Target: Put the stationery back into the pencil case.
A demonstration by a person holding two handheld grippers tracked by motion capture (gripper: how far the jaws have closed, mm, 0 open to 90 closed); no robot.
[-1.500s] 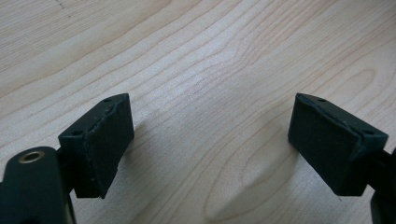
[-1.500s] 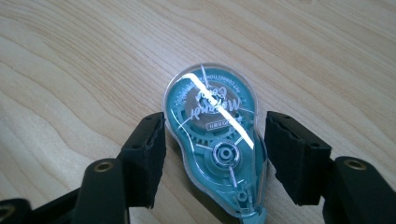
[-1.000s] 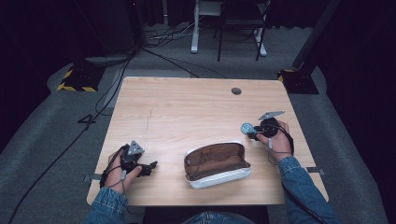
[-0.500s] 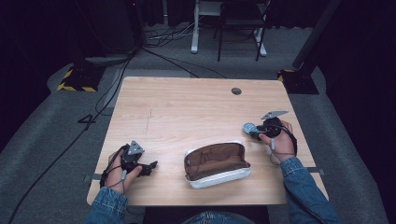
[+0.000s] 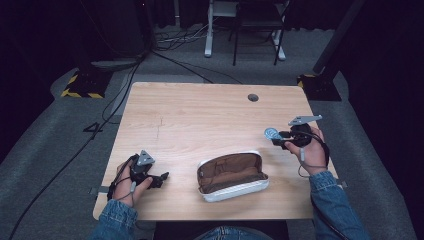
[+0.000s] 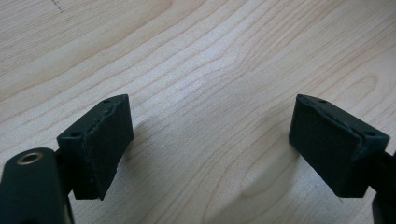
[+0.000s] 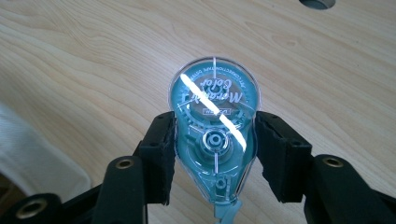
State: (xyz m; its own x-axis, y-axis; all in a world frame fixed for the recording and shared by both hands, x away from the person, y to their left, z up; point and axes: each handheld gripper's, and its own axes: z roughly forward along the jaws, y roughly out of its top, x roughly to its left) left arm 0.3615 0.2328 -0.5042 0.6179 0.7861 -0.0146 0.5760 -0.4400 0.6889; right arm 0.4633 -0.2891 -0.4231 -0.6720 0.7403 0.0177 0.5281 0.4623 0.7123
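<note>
My right gripper (image 7: 214, 154) is shut on a teal see-through correction tape dispenser (image 7: 214, 126), both pads pressing its sides; the dispenser hangs a little above the wooden table (image 7: 84, 60). In the high view the right gripper (image 5: 274, 136) holds the dispenser (image 5: 271, 133) near the table's right edge. A pencil case (image 5: 231, 175) lies unzipped at the front middle, brown inside with a white rim. My left gripper (image 5: 161, 179) rests at the front left, left of the case. Its jaws stand wide apart in the left gripper view, the left gripper (image 6: 210, 140) open over bare wood.
The table (image 5: 200, 115) has a round cable hole (image 5: 253, 97) near its far right. Beyond the far edge stand chair or desk legs (image 5: 240, 35), and cables (image 5: 120, 100) run over the grey floor at the left. A white corner of the case (image 7: 37, 154) shows in the right gripper view.
My right gripper has risen off the table with the correction tape dispenser in it and shifted slightly. The left hand and the pencil case have stayed put.
</note>
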